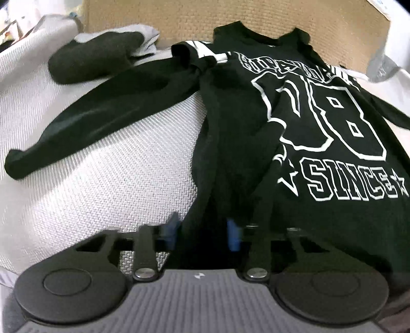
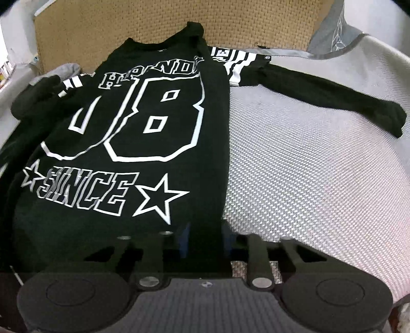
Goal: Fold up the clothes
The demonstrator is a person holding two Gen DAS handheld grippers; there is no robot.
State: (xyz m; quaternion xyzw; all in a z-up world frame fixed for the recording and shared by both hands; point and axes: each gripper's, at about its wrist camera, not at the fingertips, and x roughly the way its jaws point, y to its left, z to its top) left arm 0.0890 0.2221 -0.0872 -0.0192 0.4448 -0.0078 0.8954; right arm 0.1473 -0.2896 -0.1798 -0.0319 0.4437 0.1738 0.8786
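A black long-sleeved shirt (image 1: 320, 123) with a white "78 SINCE" print lies face up on a white woven bedcover (image 1: 115, 166), collar at the far end. In the left wrist view its sleeve (image 1: 102, 107) stretches out to the left. The right wrist view has the same shirt (image 2: 153, 115), with the other sleeve (image 2: 333, 94) reaching right. My left gripper (image 1: 203, 231) is shut on the shirt's near hem at its left corner, black cloth bunched between the blue pads. At the hem's right corner my right gripper (image 2: 205, 238) is also shut on the cloth; its fingertips are dark and hard to make out.
A tan woven headboard (image 1: 179, 20) stands behind the shirt's collar. A second black and grey garment (image 1: 97, 53) lies crumpled at the far left of the bedcover. A grey pillow (image 2: 333, 28) sits at the far right corner. Bare bedcover (image 2: 320, 166) spreads to the shirt's right.
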